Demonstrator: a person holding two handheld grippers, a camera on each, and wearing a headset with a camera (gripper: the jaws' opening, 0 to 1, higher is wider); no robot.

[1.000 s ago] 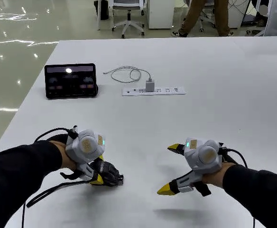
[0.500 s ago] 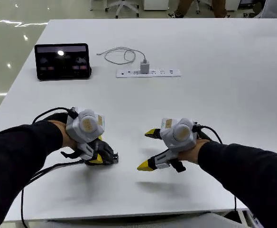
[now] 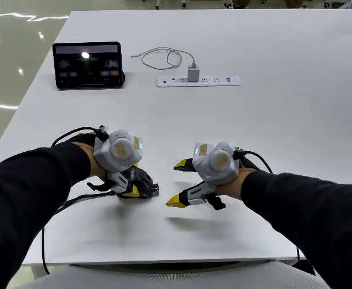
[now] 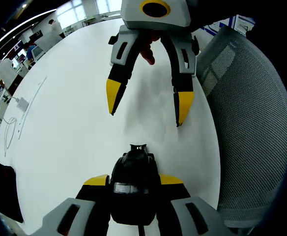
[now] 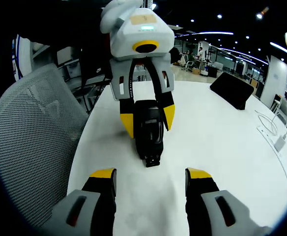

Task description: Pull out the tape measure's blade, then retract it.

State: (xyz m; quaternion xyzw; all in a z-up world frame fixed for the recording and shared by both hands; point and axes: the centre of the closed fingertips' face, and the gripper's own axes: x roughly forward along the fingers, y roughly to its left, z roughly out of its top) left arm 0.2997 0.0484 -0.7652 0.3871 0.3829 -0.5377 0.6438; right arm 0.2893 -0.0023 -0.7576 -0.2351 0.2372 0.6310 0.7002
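While the left gripper [image 5: 148,121] has its jaws clamped on the sides of the black tape measure [image 4: 133,179], the case sits low by the near edge of the white worktop [image 3: 272,90], left of the middle. I cannot tell whether it rests on the surface or hangs just above it. The blade hook [image 5: 152,161] pokes from the mouth of the case toward the right gripper [image 3: 174,183]. That gripper's jaws stand wide apart with nothing between them, near the hook but not touching it.

No blade shows outside the case, so the pull looks not yet begun; the step in hand seems to be the reach for the hook. To do it well, the right jaws should line up so the hook lies squarely between the yellow tips, then close on the hook tab itself, not on the case mouth. The left grip should stay firm and level. The pull should run straight along the blade's own line, parallel to the near edge, without twist, since a thin blade will likely kink. Guiding the blade back slowly should stop it whipping.
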